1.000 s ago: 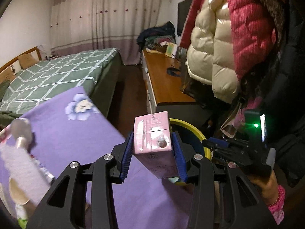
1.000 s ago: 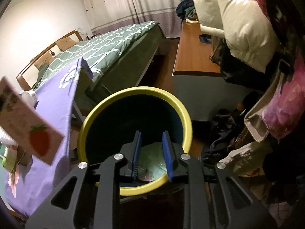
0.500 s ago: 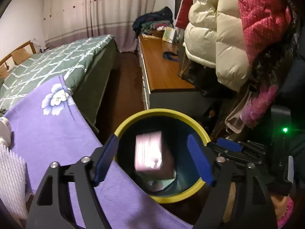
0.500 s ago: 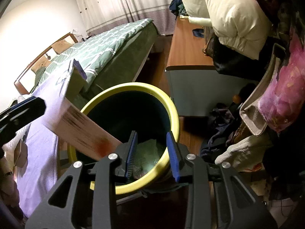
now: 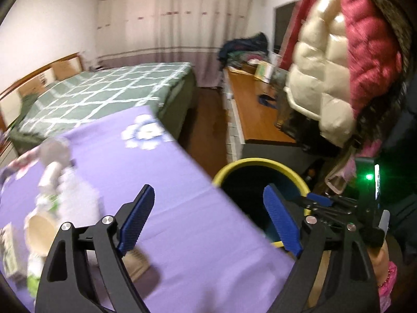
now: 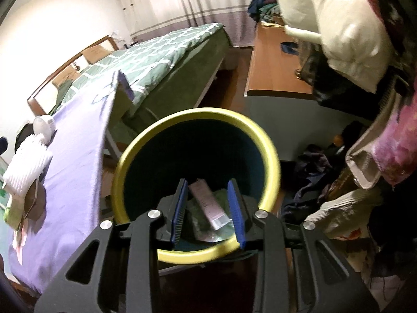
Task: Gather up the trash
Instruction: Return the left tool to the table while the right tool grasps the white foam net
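Observation:
The yellow-rimmed dark bin (image 6: pixel 271 161) stands beside the purple-clothed table (image 6: pixel 75 156). My right gripper (image 6: pixel 208 208) grips the bin's near rim between its blue pads. A pink carton (image 6: pixel 208 203) lies inside the bin on green wrappers. My left gripper (image 5: pixel 208 221) is wide open and empty over the table's edge (image 5: pixel 182 208), with the bin (image 5: pixel 260 161) just to its right. Blurred items sit on the table at the left: a white foam sleeve (image 6: pixel 26 167), a paper cup (image 5: pixel 39 229), and green-white packets (image 5: pixel 10 250).
A green checked bed (image 5: pixel 112 91) lies behind the table. A wooden desk (image 5: pixel 258 114) runs along the right wall. Puffy jackets (image 5: pixel 351 52) hang at the right. Clothes and bags (image 6: pixel 325 177) lie on the floor to the right of the bin.
My left gripper opened and dropped the pink carton into the bin. It has since swung left, back over the table. My right gripper has stayed on the bin's rim.

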Action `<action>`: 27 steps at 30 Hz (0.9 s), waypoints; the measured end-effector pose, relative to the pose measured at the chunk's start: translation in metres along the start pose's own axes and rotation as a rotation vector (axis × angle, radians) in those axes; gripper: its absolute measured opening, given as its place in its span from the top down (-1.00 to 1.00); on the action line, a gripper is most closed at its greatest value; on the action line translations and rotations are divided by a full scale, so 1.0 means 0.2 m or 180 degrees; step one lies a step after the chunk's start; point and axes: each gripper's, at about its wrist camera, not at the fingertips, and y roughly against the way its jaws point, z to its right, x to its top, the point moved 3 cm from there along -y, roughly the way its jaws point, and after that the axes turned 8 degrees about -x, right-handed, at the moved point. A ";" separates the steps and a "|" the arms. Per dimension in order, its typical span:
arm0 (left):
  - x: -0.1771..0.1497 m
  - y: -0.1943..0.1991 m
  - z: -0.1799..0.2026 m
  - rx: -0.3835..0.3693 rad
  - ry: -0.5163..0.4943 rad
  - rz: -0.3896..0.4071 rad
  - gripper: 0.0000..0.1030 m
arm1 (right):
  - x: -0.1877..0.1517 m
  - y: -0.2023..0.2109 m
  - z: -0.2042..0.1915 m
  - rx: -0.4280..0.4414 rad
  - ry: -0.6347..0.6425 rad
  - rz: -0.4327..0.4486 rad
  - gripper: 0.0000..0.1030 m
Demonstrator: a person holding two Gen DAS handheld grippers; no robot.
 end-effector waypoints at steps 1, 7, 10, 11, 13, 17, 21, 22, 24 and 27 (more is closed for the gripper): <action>-0.02 0.04 -0.07 0.0076 0.0073 0.0017 -0.67 | 0.00 0.00 -0.02 0.0011 0.0025 0.0000 0.40; -0.14 0.25 -0.38 0.0488 0.0418 0.0111 -0.69 | 0.00 0.04 -0.24 0.0120 0.0289 0.0009 0.40; -0.20 0.35 -0.52 0.0634 0.0578 0.0156 -0.70 | 0.00 0.06 -0.37 0.0192 0.0425 0.0023 0.39; -0.22 0.39 -0.57 0.0687 0.0626 0.0180 -0.71 | 0.00 0.07 -0.42 0.0231 0.0487 0.0028 0.39; -0.25 0.45 -0.64 0.0781 0.0688 0.0229 -0.73 | -0.01 0.09 -0.52 0.0314 0.0594 0.0027 0.38; -0.29 0.58 -0.78 0.0979 0.0804 0.0339 -0.77 | -0.03 0.12 -0.76 0.0537 0.0854 0.0019 0.38; -0.35 0.68 -0.88 0.1096 0.0942 0.0411 -0.77 | -0.06 0.15 -1.02 0.0791 0.1111 0.0014 0.38; -0.36 0.71 -0.92 0.1136 0.0973 0.0428 -0.77 | -0.07 0.17 -1.09 0.0845 0.1182 0.0016 0.38; -0.39 0.75 -0.96 0.1199 0.1022 0.0446 -0.77 | -0.09 0.19 -1.18 0.0937 0.1286 0.0028 0.38; -0.43 0.78 -1.00 0.1251 0.1111 0.0467 -0.78 | -0.11 0.25 -1.33 0.1082 0.1446 0.0071 0.38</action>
